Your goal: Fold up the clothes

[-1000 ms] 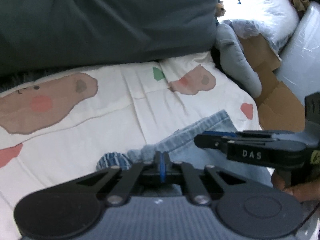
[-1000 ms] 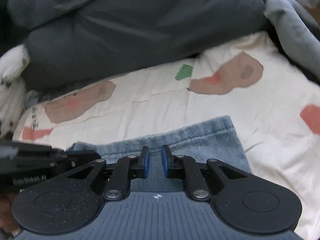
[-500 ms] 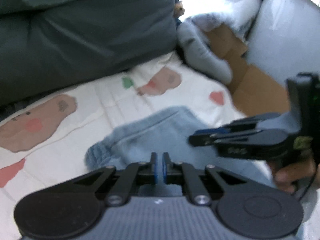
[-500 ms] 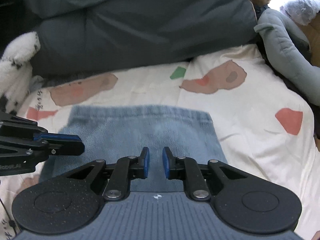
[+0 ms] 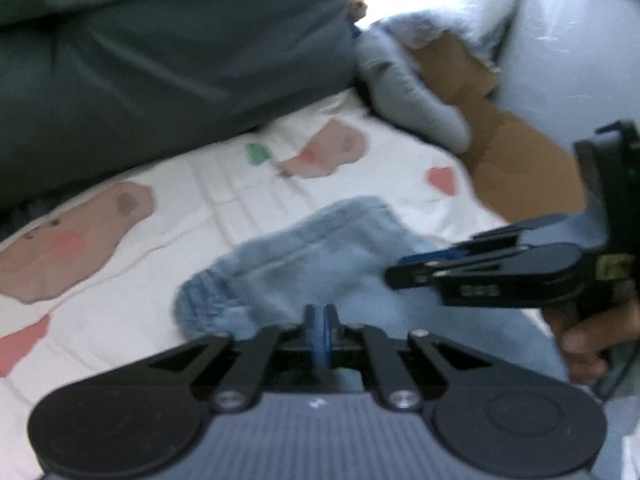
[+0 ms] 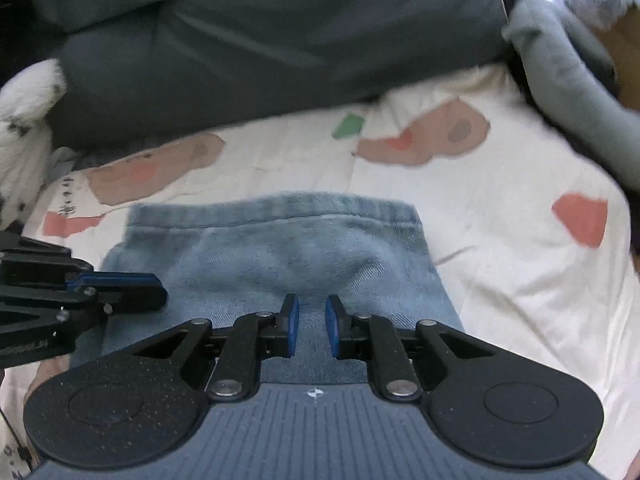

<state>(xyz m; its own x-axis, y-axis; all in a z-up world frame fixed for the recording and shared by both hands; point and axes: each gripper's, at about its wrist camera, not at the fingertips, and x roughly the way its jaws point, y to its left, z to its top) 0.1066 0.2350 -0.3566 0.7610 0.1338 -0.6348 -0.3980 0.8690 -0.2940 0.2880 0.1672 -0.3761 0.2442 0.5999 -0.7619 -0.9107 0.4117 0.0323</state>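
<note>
Both claws point down at a slant over one piece of folded denim (image 6: 280,256) lying on the bed (image 6: 500,248). The left claw (image 5: 320,332) has its blue pads pressed together; whether any denim is caught between them cannot be told. The right claw (image 6: 311,330) stands a little apart, its pads spread over the denim and clear of it. A hand (image 5: 592,344) grips the right claw's handle at the right of the left view. The denim's hemmed edge faces the dark duvet (image 6: 260,40) heaped along the bed's far edge. A grey plush (image 6: 568,72) lines the right edge, and a white plush (image 6: 20,128) sits at the far left corner. Bare patterned sheet lies open around the denim
</note>
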